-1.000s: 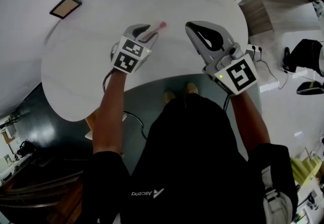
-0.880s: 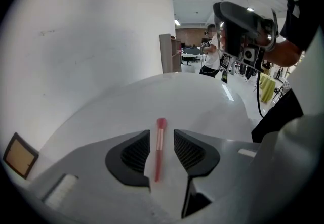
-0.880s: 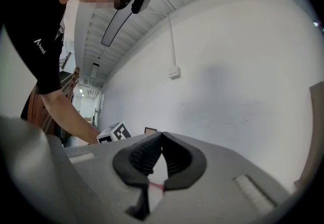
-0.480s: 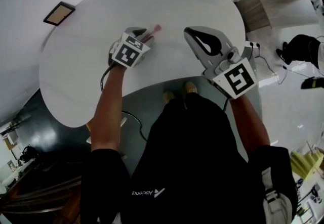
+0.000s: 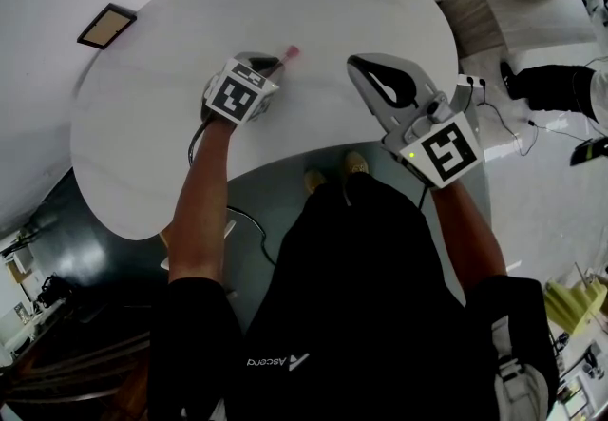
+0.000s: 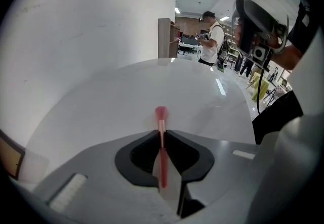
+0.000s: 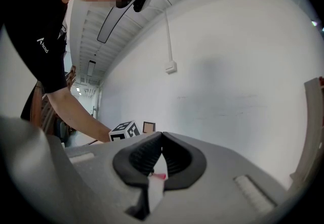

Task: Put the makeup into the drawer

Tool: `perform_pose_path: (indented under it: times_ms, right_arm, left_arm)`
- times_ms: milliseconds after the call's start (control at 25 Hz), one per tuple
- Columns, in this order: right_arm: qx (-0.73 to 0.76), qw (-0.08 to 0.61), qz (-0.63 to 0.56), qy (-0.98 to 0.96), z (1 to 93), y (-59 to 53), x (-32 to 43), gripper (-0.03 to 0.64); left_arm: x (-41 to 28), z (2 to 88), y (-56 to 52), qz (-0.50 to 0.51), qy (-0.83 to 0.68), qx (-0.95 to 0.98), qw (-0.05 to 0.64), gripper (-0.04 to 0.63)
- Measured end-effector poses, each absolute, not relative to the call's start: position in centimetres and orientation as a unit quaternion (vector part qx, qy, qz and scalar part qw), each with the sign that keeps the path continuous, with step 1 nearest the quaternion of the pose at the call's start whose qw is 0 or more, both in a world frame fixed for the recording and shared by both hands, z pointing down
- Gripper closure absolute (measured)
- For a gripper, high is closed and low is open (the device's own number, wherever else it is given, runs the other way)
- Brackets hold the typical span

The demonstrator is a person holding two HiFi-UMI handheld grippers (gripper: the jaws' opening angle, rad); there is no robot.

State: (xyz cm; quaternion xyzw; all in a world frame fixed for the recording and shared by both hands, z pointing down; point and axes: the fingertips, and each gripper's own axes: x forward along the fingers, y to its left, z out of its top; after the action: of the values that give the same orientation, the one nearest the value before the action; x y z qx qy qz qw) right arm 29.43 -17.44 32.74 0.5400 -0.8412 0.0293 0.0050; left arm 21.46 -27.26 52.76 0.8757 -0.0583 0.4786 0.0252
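the left claw [image 6: 162,133] is closing on the brush [image 6: 161,115], its tips already pinching the thin handle just below the pink head. a second ago it hung spread above the brush; now it sits low on the table [image 5: 142,134]. the right claw [image 7: 161,136] is pressed together, apparently empty, well aside. the pick looks nearly made; no drawer shows.
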Motion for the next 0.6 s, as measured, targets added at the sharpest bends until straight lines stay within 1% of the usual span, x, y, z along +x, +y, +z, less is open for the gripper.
perform_pose_path:
  times_ms: [320,600]
  right_arm:
    - [0.536,0.005,0.025,-0.844,32.4,-16.8,29.2,0.614]
    - [0.523,-0.005,0.014,-0.852,31.7,-16.3,28.9,0.614]
  left_arm:
    - [21.3,52.5,-26.9,0.461,-0.083,0.883,0.038,0.541]
    - [21.8,48.4,-26.0,0.381,-0.135,0.914,0.026,0.541]
